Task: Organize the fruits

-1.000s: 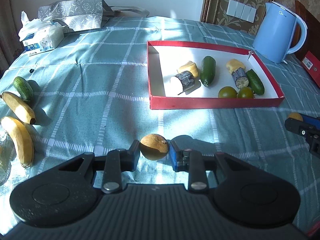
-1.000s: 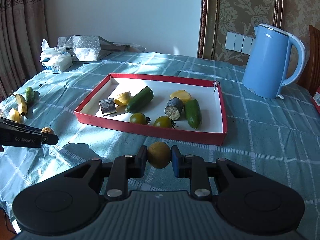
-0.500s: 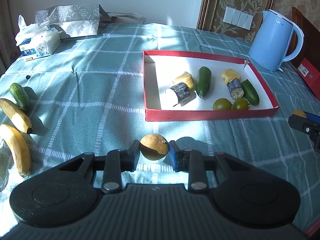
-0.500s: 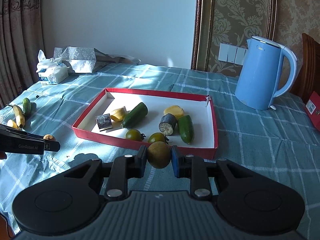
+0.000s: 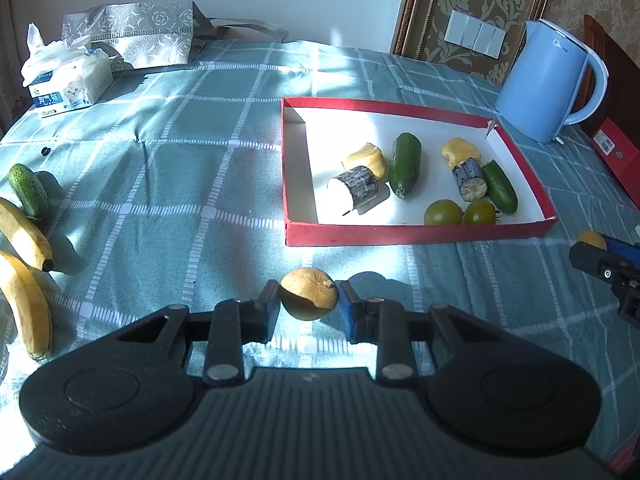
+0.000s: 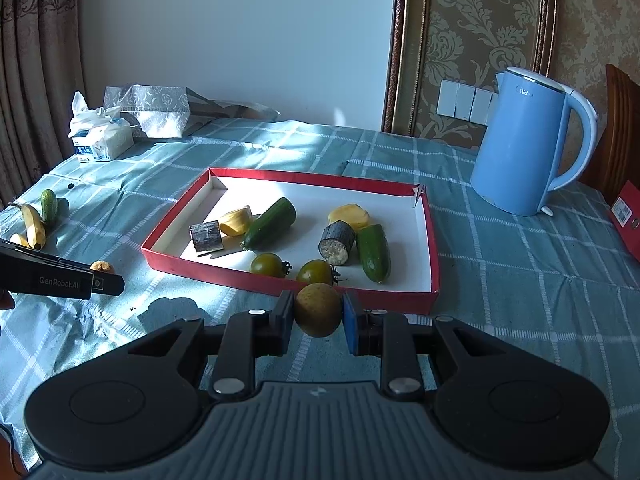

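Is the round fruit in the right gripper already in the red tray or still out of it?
Out. The right gripper holds the round fruit clamped in its pads, in front of the red tray's near wall.

We read "GenRobot.AI" in pale letters on the black side of the left hand-held gripper (image 6: 60, 280), seen from the right wrist view. The blue kettle (image 6: 524, 148) bears the brand "Midea" near its rim, partly cut in the left wrist view. The tissue pack (image 5: 68, 80) carries a blue label with white characters, too small for us to read. The red box (image 6: 624, 216) at the worktop's edge shows a label we cannot read.
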